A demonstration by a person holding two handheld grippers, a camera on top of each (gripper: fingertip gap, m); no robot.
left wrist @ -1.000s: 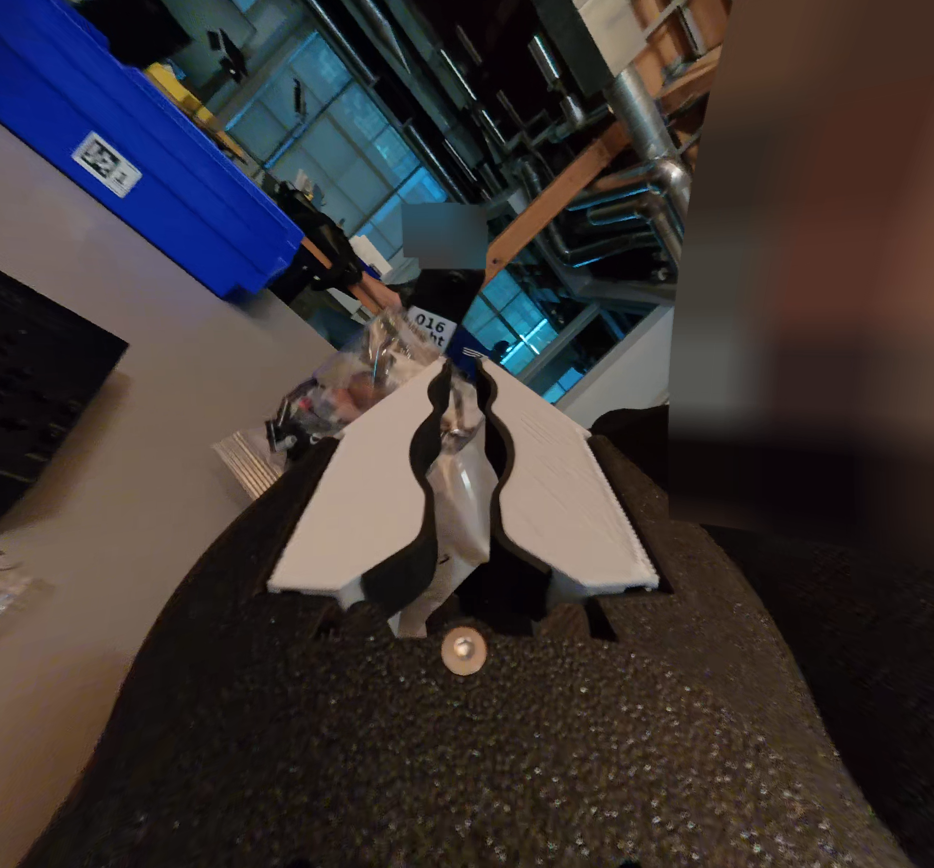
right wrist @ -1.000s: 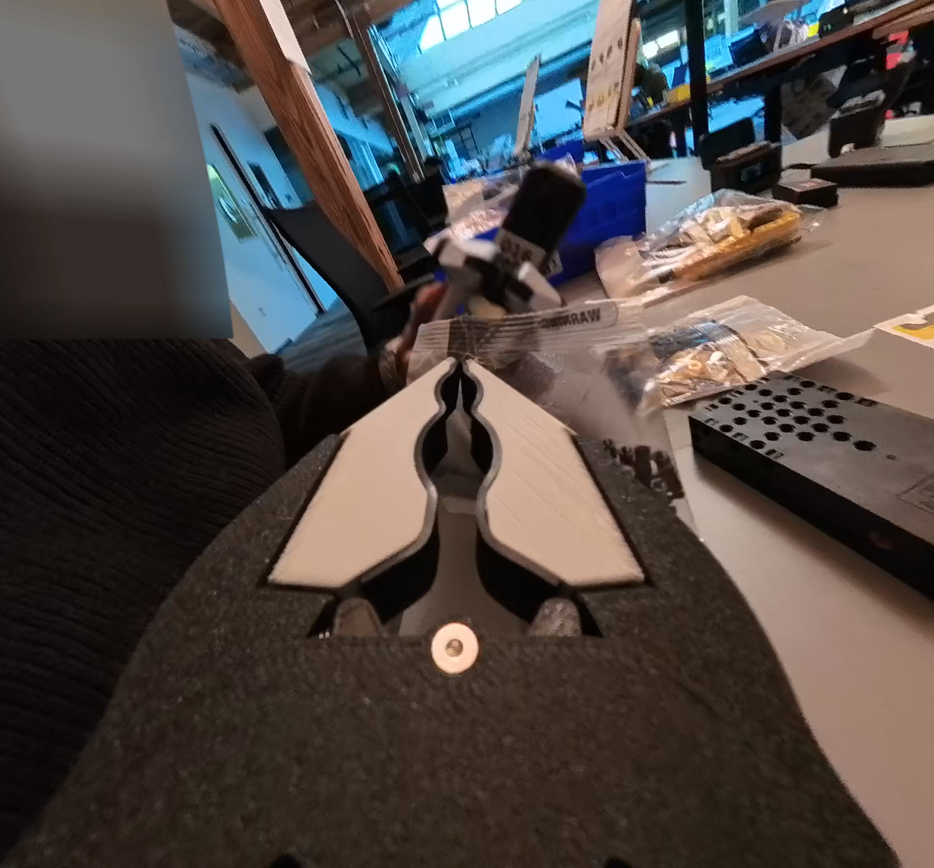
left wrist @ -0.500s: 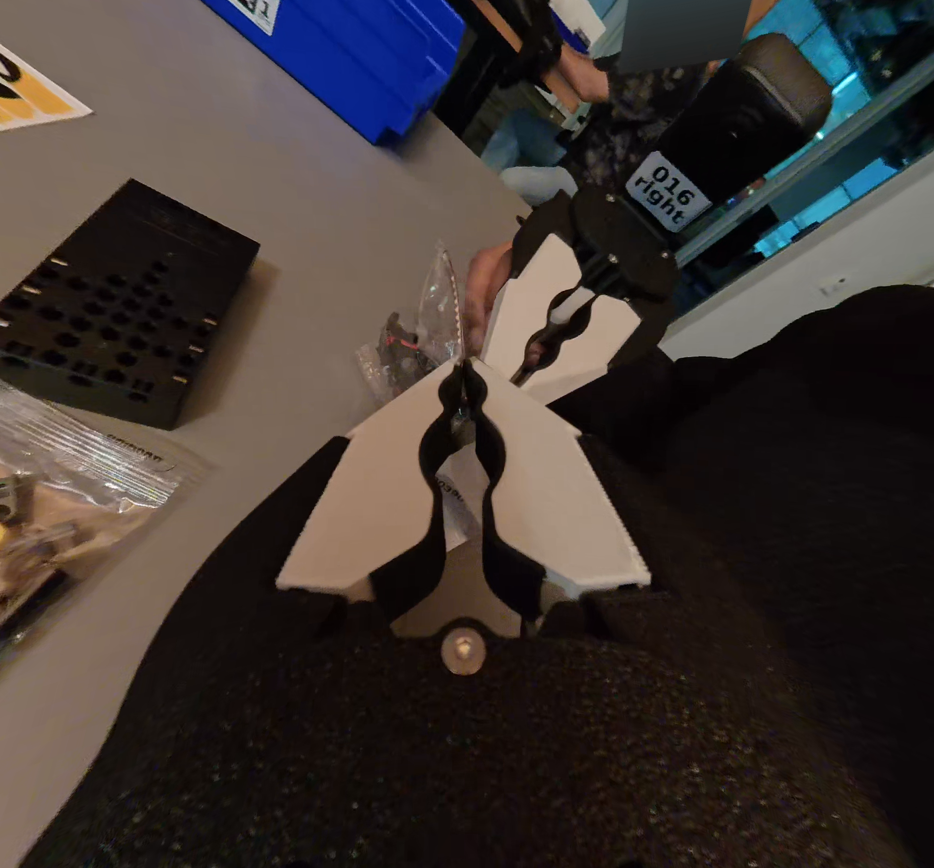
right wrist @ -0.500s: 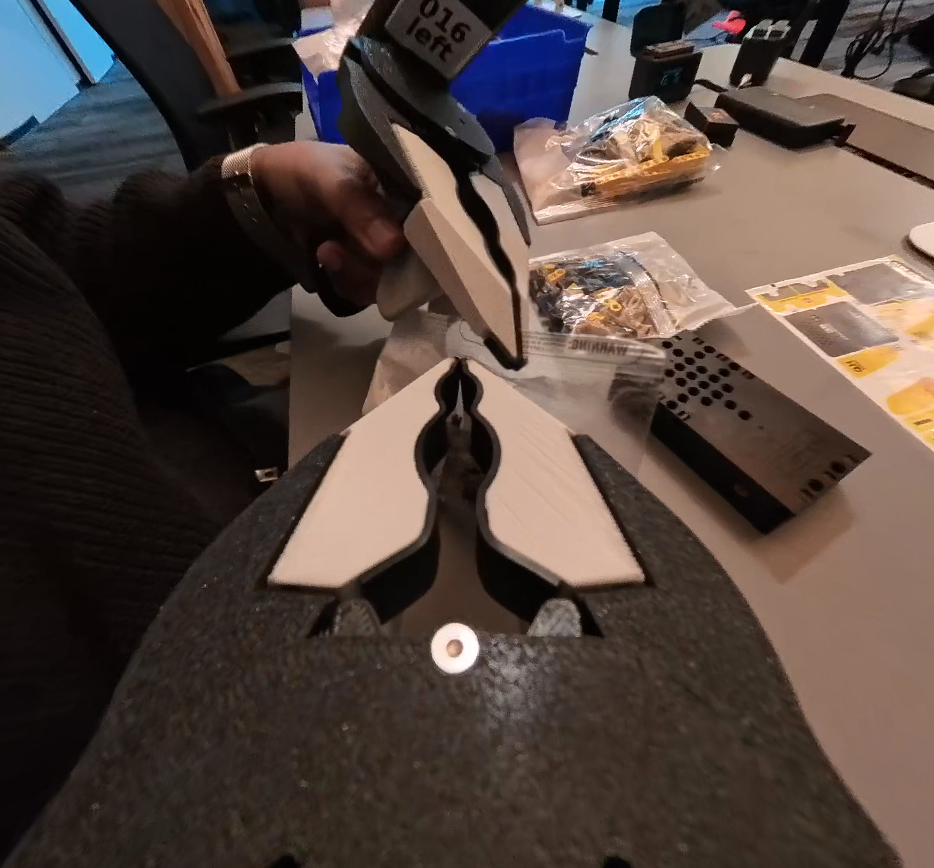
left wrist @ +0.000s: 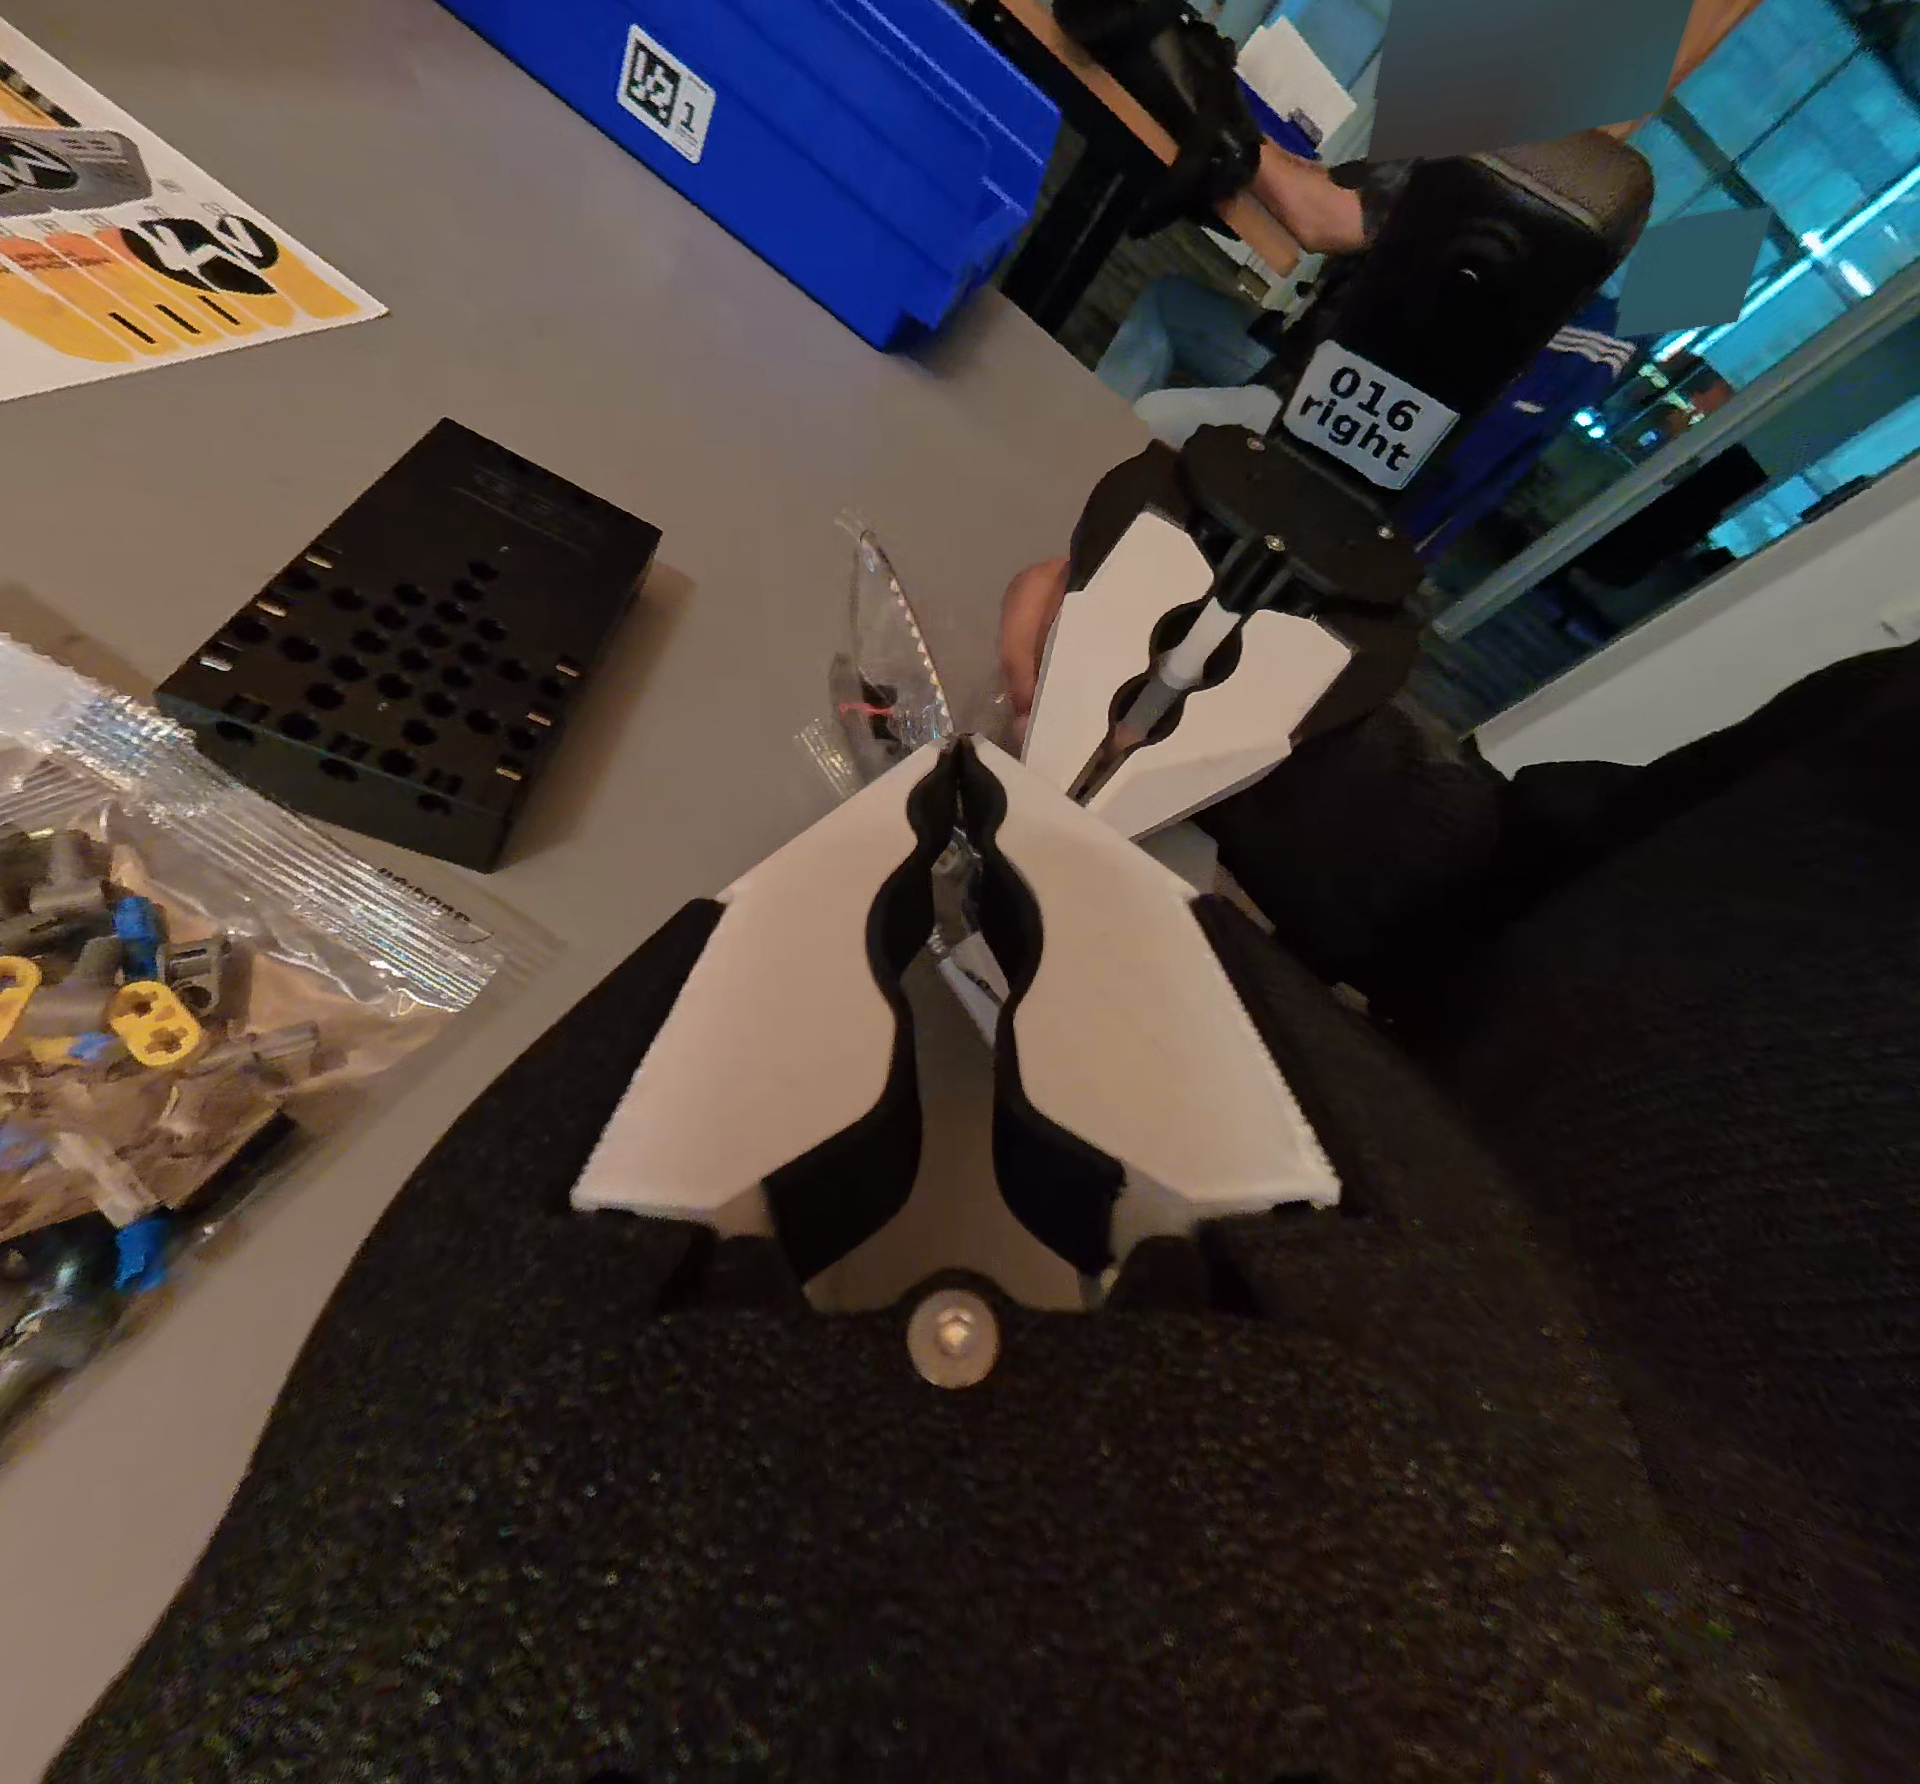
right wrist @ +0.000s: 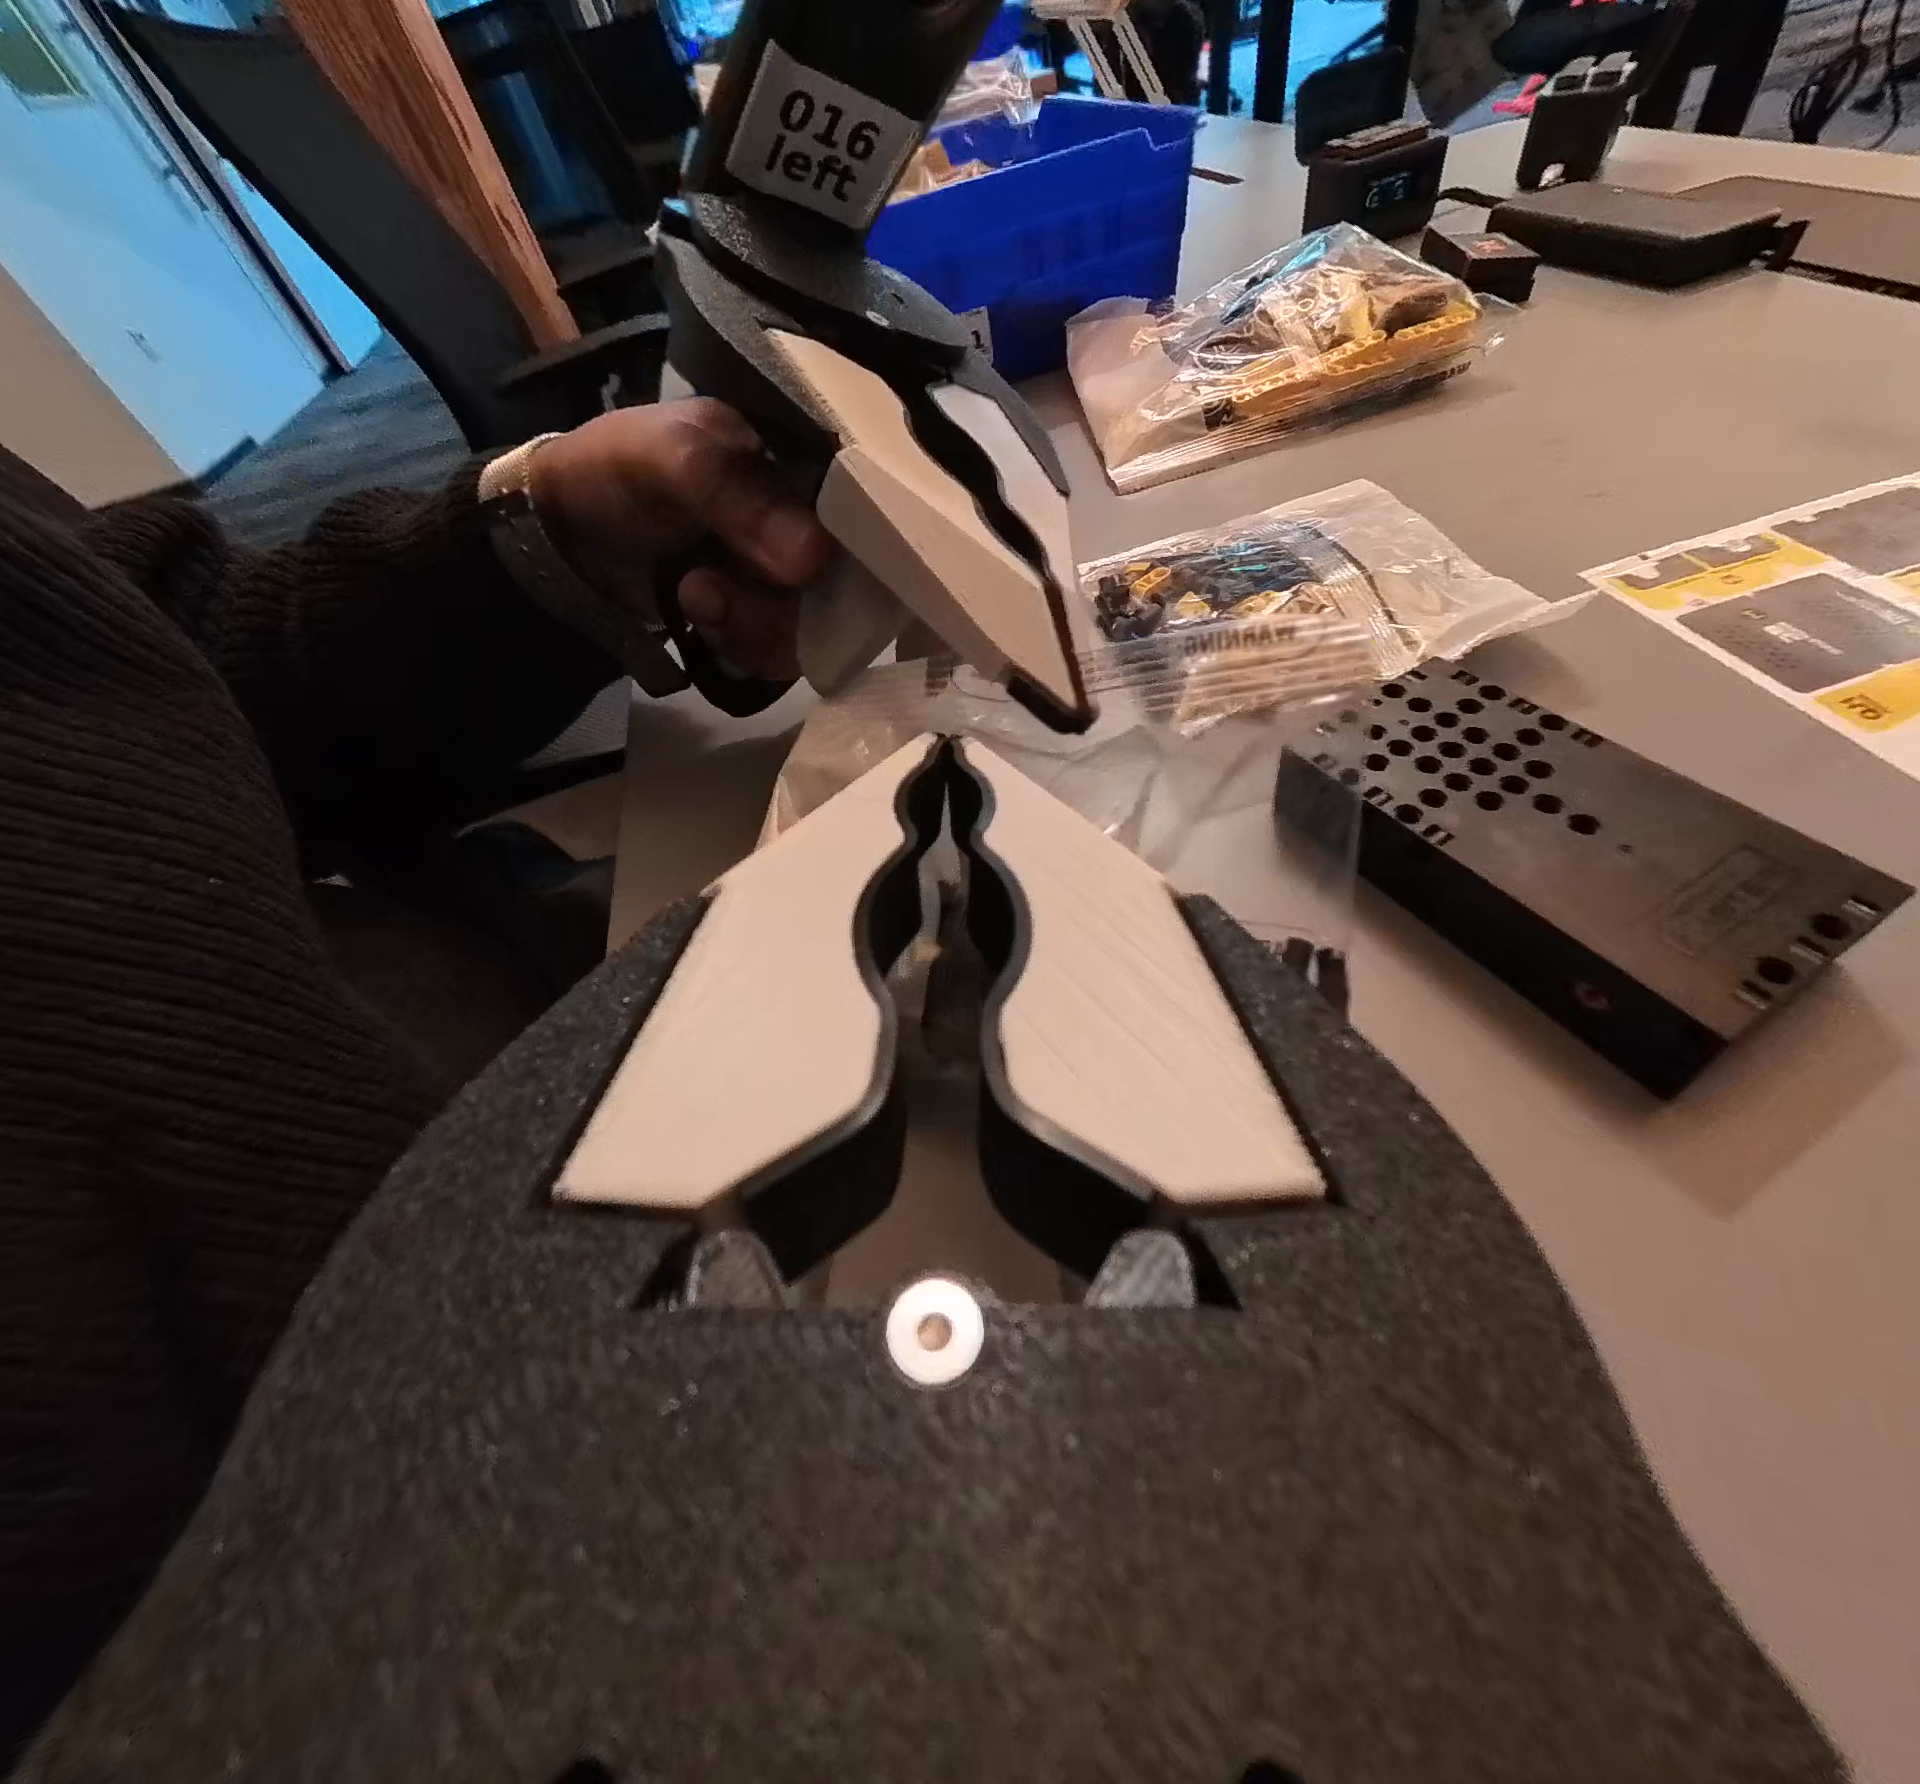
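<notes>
Clear plastic bag (right wrist: 1132,778) pinched from both ends, left claw (left wrist: 961,747) and right claw (right wrist: 948,747) each clamped tight on it. Held up just above the desk (left wrist: 623,404) near its front edge, beside the black perforated box (right wrist: 1558,861).

dim indoor light | blue window glow behind | wide-angle edge warp | slight blur

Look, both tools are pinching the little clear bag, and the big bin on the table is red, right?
Not quite: the bin is blue, as the left wrist view shows. The rest holds: the left tool and the right tool are both shut on the small clear bag.
</notes>
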